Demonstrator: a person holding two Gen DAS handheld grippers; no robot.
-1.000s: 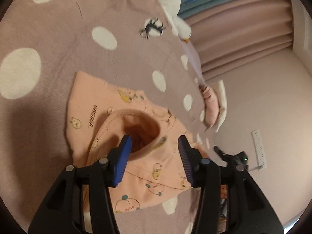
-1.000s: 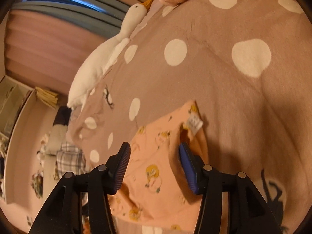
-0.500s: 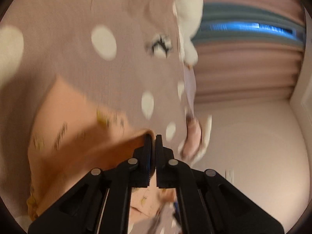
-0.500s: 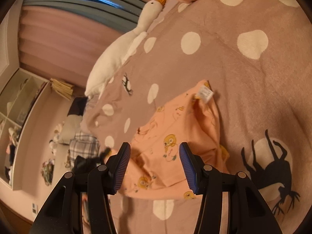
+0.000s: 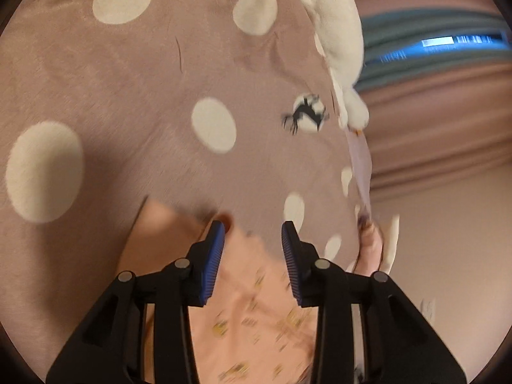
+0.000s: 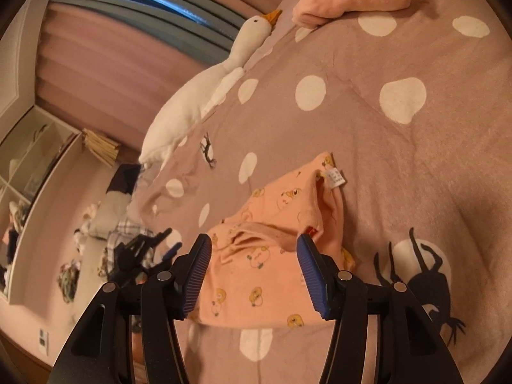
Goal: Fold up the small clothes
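A small peach garment (image 6: 256,288) printed with yellow chicks lies crumpled on the dotted bedspread (image 6: 416,160), its white label (image 6: 334,177) at the far corner. My right gripper (image 6: 253,238) hovers over its near part, jaws wide and opening a little, pads touching no cloth. In the left wrist view the same garment (image 5: 256,304) is blurred and lies below my left gripper (image 5: 252,224). Its jaws are opening, with cloth beneath the gap but neither pad pressing on it.
A white goose plush (image 6: 198,102) lies along the bed's far edge, also in the left wrist view as the goose plush (image 5: 336,32). A stack of folded pink and white clothes (image 6: 348,0) sits at the bed's corner. Beyond the edge are curtains and floor clutter.
My left gripper closed on the garment's edge, carried it across, and has now opened and let it go. My right gripper drew back from the garment, which now lies more bunched.
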